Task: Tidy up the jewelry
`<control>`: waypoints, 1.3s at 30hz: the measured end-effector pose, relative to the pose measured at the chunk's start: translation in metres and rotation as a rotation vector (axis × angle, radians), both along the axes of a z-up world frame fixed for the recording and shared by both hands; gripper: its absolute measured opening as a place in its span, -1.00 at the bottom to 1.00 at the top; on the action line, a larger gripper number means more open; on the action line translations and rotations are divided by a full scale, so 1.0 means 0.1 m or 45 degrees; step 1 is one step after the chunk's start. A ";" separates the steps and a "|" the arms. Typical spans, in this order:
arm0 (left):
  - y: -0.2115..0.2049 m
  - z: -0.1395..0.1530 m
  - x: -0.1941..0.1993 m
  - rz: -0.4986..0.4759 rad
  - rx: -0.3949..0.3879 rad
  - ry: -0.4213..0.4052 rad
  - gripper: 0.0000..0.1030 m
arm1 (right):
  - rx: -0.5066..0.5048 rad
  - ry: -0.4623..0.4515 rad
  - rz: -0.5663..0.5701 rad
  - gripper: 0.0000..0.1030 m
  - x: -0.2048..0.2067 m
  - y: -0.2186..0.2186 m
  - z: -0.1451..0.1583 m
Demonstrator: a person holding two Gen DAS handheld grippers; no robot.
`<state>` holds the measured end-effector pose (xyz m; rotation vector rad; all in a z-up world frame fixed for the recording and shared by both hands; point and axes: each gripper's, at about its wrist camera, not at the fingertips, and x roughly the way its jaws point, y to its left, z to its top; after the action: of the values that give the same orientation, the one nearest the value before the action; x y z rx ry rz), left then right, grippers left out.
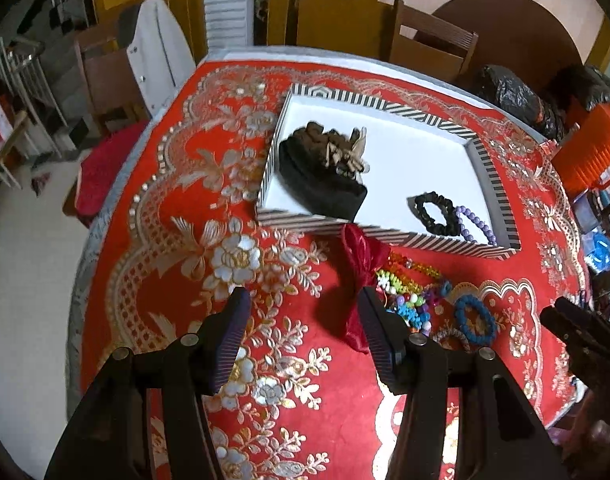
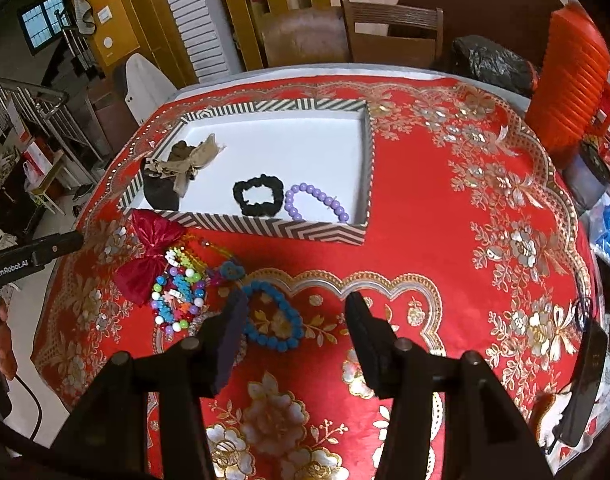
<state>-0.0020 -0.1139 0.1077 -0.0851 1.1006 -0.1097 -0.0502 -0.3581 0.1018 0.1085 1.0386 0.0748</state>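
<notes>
Both grippers, left gripper (image 1: 305,312) and right gripper (image 2: 297,312), spread, empty. Red bow (image 1: 361,268) touches left's right finger. Blue bracelet (image 2: 273,316) lies between right's fingers.

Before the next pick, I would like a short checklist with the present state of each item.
1. Left gripper holds nothing: ok, jaws apart, only cloth between them.
2. Right gripper holds nothing: ok, jaws apart above the blue bead bracelet, not closed on it.
3. Striped tray has free space: ok, much of its white floor is bare.
4. Items already in the tray: ok, the black scrunchie, the purple bead bracelet and the dark hair bow lie inside.
5. Items left outside: not ok, the red bow and the colourful bead pile lie on the tablecloth.
6. Bracelets in the pile are untangled: cannot tell.
</notes>
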 end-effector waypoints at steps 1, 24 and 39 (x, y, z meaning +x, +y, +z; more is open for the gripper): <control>0.02 -0.01 -0.01 0.005 -0.008 0.007 -0.37 | 0.003 0.007 -0.005 0.04 -0.01 -0.02 -0.02; -0.24 -0.36 0.11 -0.130 -0.095 0.149 -0.37 | 0.117 0.084 0.097 -0.12 0.14 0.19 -0.35; -0.07 -0.45 0.29 -0.142 -0.124 0.180 -0.37 | -0.060 0.229 0.320 -0.42 1.04 0.92 -0.80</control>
<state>0.0267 -0.1207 0.0631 -0.1202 1.2410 -0.2611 0.0541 -0.2665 0.0215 -0.0603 1.2296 0.2726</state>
